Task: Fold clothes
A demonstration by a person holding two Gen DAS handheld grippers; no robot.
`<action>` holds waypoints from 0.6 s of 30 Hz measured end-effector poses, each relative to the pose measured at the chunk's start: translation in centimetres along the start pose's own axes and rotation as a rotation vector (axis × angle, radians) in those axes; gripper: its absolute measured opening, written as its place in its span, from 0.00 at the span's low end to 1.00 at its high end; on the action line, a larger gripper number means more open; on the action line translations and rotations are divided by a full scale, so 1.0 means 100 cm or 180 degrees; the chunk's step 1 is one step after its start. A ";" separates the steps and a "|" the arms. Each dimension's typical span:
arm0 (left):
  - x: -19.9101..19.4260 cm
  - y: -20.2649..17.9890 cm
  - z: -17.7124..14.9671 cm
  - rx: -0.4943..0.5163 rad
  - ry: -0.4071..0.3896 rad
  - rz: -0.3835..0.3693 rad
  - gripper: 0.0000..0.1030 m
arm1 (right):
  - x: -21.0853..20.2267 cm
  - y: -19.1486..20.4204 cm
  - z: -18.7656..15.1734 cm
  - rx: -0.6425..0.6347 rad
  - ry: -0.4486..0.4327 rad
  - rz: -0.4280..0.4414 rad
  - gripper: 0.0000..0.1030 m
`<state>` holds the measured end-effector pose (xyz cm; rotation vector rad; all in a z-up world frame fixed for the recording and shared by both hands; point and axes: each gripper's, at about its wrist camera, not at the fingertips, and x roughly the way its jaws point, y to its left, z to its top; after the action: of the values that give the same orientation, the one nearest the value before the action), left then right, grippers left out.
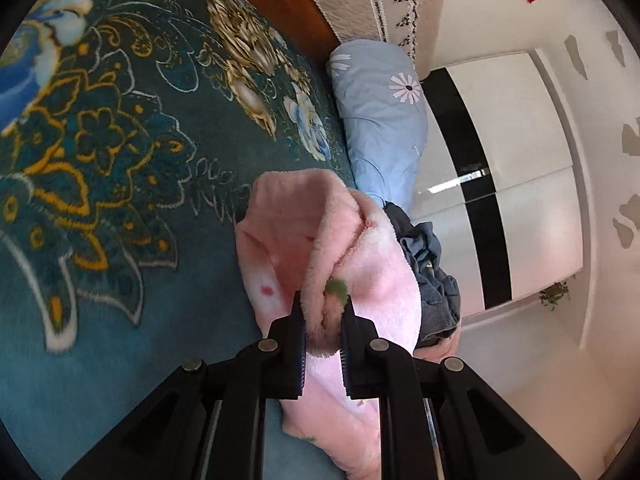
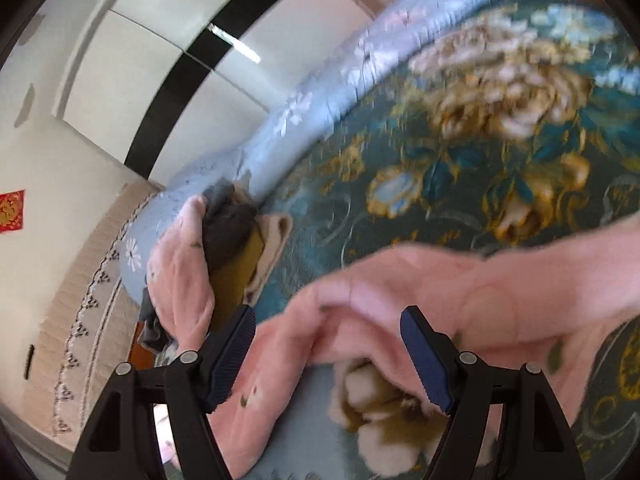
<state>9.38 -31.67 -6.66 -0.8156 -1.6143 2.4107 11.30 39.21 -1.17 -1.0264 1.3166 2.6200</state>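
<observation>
A fluffy pink garment [image 1: 320, 236] with small red and green prints lies bunched on a teal flowered blanket [image 1: 120, 152]. My left gripper [image 1: 323, 304] is shut on a fold of it, pinching the fleece between both fingers. In the right wrist view the same pink garment [image 2: 440, 292] stretches across the blanket [image 2: 460, 152], blurred. My right gripper [image 2: 328, 320] is open, its fingers wide apart above the pink cloth, holding nothing.
A light blue daisy-print pillow [image 1: 380, 120] lies along the bed's edge, also in the right wrist view [image 2: 304, 112]. A pile of dark, mustard and pink clothes [image 2: 232, 240] sits against it; dark blue clothes [image 1: 432, 272] show beside the pink garment. A white and black wardrobe [image 1: 500, 184] stands beyond.
</observation>
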 end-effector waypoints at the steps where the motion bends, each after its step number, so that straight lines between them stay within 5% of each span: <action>1: 0.003 0.002 0.002 -0.0002 0.0022 -0.0026 0.13 | 0.006 -0.002 0.000 0.0091 0.0069 0.0047 0.76; 6: 0.011 0.001 0.005 0.0103 0.0065 -0.0070 0.14 | 0.040 0.003 0.007 0.0470 0.0252 0.0033 0.76; 10: 0.013 0.007 0.006 0.0080 0.0095 -0.0105 0.14 | 0.064 0.017 0.024 0.0419 0.0181 -0.0502 0.73; 12: 0.016 0.011 0.007 -0.0002 0.0116 -0.0161 0.14 | 0.074 0.014 0.031 0.0634 0.0165 -0.0747 0.65; 14: 0.018 0.012 0.008 -0.0013 0.0139 -0.0176 0.14 | 0.081 0.012 0.036 0.0822 0.0230 -0.0900 0.39; 18: 0.019 0.008 0.007 0.0049 0.0154 -0.0225 0.14 | 0.085 0.024 0.055 0.0888 0.0237 -0.1010 0.13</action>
<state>7.61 -31.86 -7.85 -0.7942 -1.5777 2.3341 0.95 39.53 -1.99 -1.1816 1.3547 2.1204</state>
